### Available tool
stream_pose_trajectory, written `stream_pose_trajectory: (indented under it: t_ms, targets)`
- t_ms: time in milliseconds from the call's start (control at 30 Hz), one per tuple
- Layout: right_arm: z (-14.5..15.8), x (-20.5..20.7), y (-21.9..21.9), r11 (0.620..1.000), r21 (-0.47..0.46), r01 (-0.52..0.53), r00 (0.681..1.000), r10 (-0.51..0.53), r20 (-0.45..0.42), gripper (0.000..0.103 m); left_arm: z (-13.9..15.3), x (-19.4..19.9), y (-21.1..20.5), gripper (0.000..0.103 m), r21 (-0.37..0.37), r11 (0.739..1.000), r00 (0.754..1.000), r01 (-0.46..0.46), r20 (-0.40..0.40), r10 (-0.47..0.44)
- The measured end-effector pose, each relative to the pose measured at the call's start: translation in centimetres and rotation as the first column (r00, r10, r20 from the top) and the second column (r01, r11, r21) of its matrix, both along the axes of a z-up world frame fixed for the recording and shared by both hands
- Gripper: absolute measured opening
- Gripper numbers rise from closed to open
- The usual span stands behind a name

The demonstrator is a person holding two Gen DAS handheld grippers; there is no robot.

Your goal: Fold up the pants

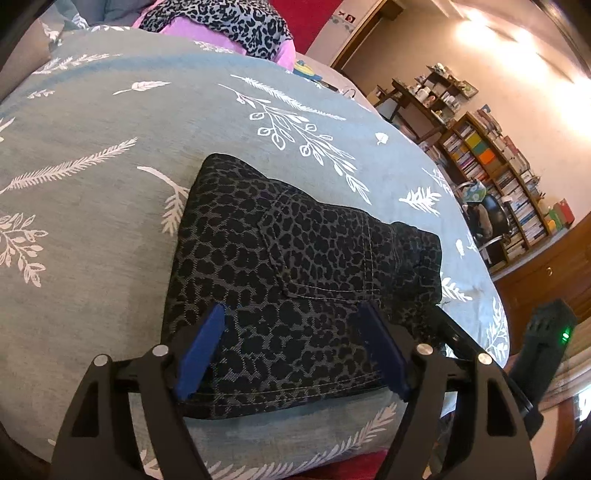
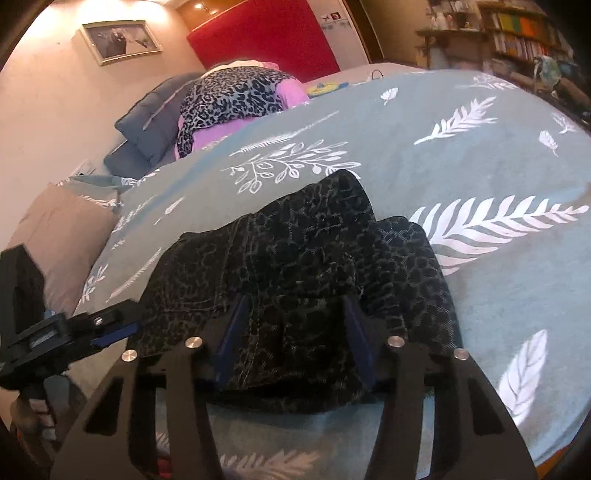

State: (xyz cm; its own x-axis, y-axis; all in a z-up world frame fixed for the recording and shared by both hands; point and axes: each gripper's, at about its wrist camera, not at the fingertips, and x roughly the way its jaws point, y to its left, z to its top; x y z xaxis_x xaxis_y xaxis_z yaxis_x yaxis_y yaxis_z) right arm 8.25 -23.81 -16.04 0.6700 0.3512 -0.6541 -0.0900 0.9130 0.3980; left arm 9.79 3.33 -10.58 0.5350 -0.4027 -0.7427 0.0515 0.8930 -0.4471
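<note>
Left wrist view: left gripper is hovering spread over folded leopard-print pants at centre frame; right gripper, jaws apart, is straddling bunched cloth. Judged: final tidying; next, smoothing.

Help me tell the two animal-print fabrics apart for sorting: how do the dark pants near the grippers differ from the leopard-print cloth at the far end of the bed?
The pants are near-black with faint grey spotting; the leopard cloth is pale grey with bold black spots. The pants lie folded in a compact stack on the teal bedspread; the cloth is draped loosely over something pink. The pants sit right by both grippers; the cloth lies far off. Both carry an animal print.
</note>
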Motion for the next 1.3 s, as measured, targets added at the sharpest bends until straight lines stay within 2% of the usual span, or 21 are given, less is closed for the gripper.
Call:
stream_pose_trajectory:
  t_ms: [33, 200, 233, 400, 467, 600, 667, 767, 800, 867, 900, 933, 1000, 1133, 1300]
  targets:
    - [-0.2, 0.3, 0.1, 1.000, -0.014, 0.009, 1.000, -0.009, -0.009, 0.038, -0.1, 0.0, 0.1, 0.076, -0.001, 1.000, 1.000, -0.002, -0.002, 0.002]
    - [0.2, 0.2, -0.6, 1.000, -0.018, 0.023, 1.000, -0.023, -0.009, 0.016, -0.1, 0.0, 0.2, 0.076, -0.011, 1.000, 1.000, -0.011, -0.009, 0.011]
    - [0.8, -0.3, -1.0, 1.000, -0.001, 0.019, 1.000, -0.019, 0.000, 0.014, -0.1, 0.0, 0.2, 0.076, -0.010, 1.000, 1.000, -0.011, -0.007, 0.011]
    - [3.1, -3.0, -2.6, 0.999, 0.034, -0.011, 0.999, 0.010, 0.031, 0.012, 0.4, 0.0, 0.4, 0.076, -0.007, 1.000, 1.000, -0.017, 0.009, 0.017]
    - [2.4, -3.6, -2.9, 0.999, 0.034, -0.012, 1.000, 0.012, -0.003, 0.012, 0.3, 0.0, 0.5, 0.076, -0.009, 1.000, 1.000, -0.020, 0.010, 0.020]
    - [-1.8, -3.3, -3.2, 0.999, 0.050, 0.021, 0.993, -0.015, -0.118, 0.012, 0.0, 0.0, 0.3, 0.076, -0.006, 1.000, 1.000, -0.016, 0.002, 0.016]
    - [-2.5, -3.2, -3.6, 0.997, 0.073, 0.038, 0.993, -0.029, -0.114, 0.012, -0.1, -0.1, 0.3, 0.076, 0.004, 1.000, 1.000, -0.011, 0.001, 0.011]
    - [-2.0, -3.3, -3.3, 0.998, 0.053, 0.025, 0.995, -0.020, -0.097, 0.012, 0.0, 0.0, 0.4, 0.076, 0.005, 1.000, 1.000, -0.012, 0.004, 0.012]
    - [-1.9, -3.4, -3.3, 0.998, 0.051, 0.021, 0.995, -0.016, -0.094, 0.013, 0.1, 0.0, 0.4, 0.076, 0.003, 1.000, 1.000, -0.015, 0.005, 0.015]
    - [-1.4, -3.6, -3.4, 0.998, 0.058, 0.020, 0.996, -0.015, -0.087, 0.021, 0.0, 0.0, 0.5, 0.076, 0.003, 1.000, 1.000, -0.020, 0.004, 0.020]
    - [-1.2, -3.6, -3.6, 0.998, 0.058, 0.027, 0.997, -0.023, -0.076, 0.030, 0.0, 0.0, 0.5, 0.076, 0.003, 1.000, 1.000, -0.021, 0.001, 0.021]
    - [-0.8, -3.7, -3.8, 0.998, 0.059, 0.037, 0.997, -0.033, -0.063, 0.045, -0.1, 0.0, 0.5, 0.076, 0.003, 1.000, 1.000, -0.020, 0.001, 0.020]
    - [-0.3, -3.4, -4.2, 0.997, 0.061, 0.053, 0.998, -0.051, -0.033, 0.057, -0.1, -0.1, 0.5, 0.076, 0.004, 1.000, 1.000, -0.017, 0.000, 0.017]
    - [-0.8, -1.6, -4.8, 0.994, 0.084, 0.066, 0.997, -0.063, -0.044, 0.057, -0.1, -0.1, 0.4, 0.076, 0.005, 1.000, 1.000, -0.013, 0.000, 0.013]
    - [-3.3, 1.0, -4.8, 0.986, 0.161, 0.045, 0.993, -0.025, -0.120, 0.057, -0.2, 0.0, 0.4, 0.076, 0.008, 1.000, 1.000, -0.014, 0.000, 0.014]
